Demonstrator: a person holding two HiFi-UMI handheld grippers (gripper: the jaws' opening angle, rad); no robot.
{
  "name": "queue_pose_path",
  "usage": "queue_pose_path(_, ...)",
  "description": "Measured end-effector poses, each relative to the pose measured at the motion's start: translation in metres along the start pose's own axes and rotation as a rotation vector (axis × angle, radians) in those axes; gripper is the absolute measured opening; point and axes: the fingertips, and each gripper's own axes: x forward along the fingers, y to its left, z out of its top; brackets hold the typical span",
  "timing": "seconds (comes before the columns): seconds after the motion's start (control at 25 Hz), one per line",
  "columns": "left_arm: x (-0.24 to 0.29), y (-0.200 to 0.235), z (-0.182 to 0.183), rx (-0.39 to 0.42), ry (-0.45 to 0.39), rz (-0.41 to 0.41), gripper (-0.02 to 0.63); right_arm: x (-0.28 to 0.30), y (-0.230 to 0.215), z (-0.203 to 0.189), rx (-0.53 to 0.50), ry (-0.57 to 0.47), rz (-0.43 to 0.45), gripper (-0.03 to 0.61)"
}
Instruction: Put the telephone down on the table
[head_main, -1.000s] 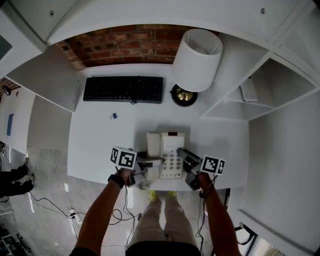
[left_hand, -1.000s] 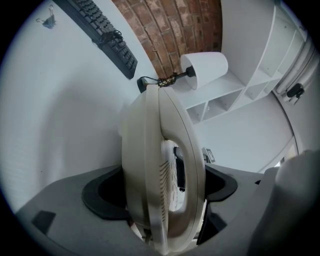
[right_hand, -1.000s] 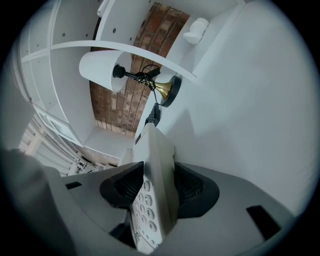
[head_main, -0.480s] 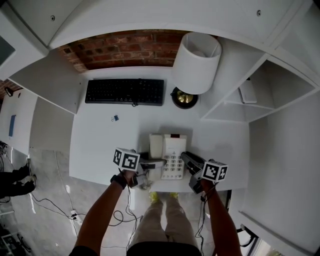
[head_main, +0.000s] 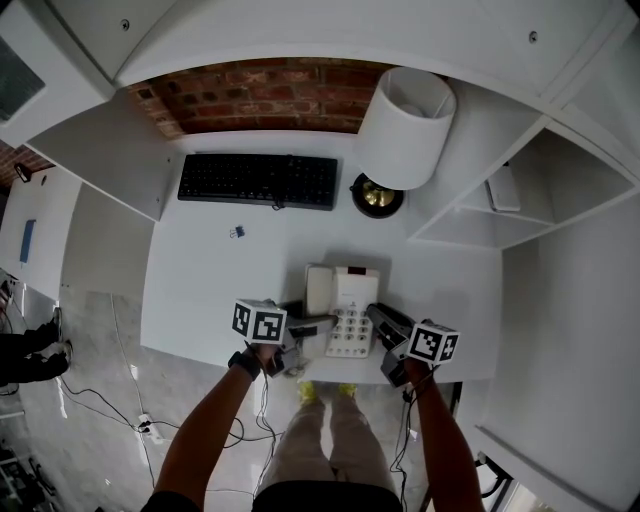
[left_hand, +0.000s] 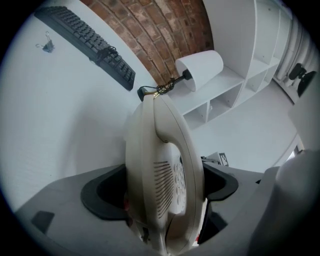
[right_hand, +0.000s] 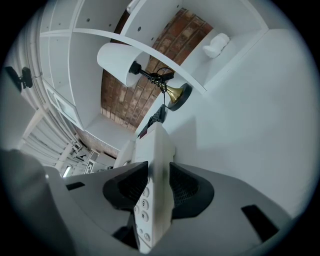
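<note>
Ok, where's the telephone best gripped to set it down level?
Grip the telephone by its long side edges, from the near end: left gripper across the handset side, right gripper on the thin keypad edge, where its jaws have just closed. Both fit the jaws.

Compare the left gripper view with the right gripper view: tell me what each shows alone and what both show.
Left gripper view only: the binder clip, and the left gripper clamped on the handset side of the telephone. Right gripper view only: the right gripper on the telephone's other edge, its jaws having just been closing on it, and a white object on a shelf. Both: the lamp and brick wall.
</note>
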Motion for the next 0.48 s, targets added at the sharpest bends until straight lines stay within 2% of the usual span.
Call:
queue_pose_path(0.2, -0.0068, 0.0061, -0.0003, -0.019, -0.038, 0.041, 0.436, 0.0026, 0.0014, 0.0000, -0.003, 0.023, 0.015, 0.132)
queue_pose_path(0.48, -0.0095, 0.0085, -0.0015, -0.005, -0.025, 0.064, 0.430, 0.0036, 0.0027, -0.0018, 0.001, 0.029, 0.016, 0.132)
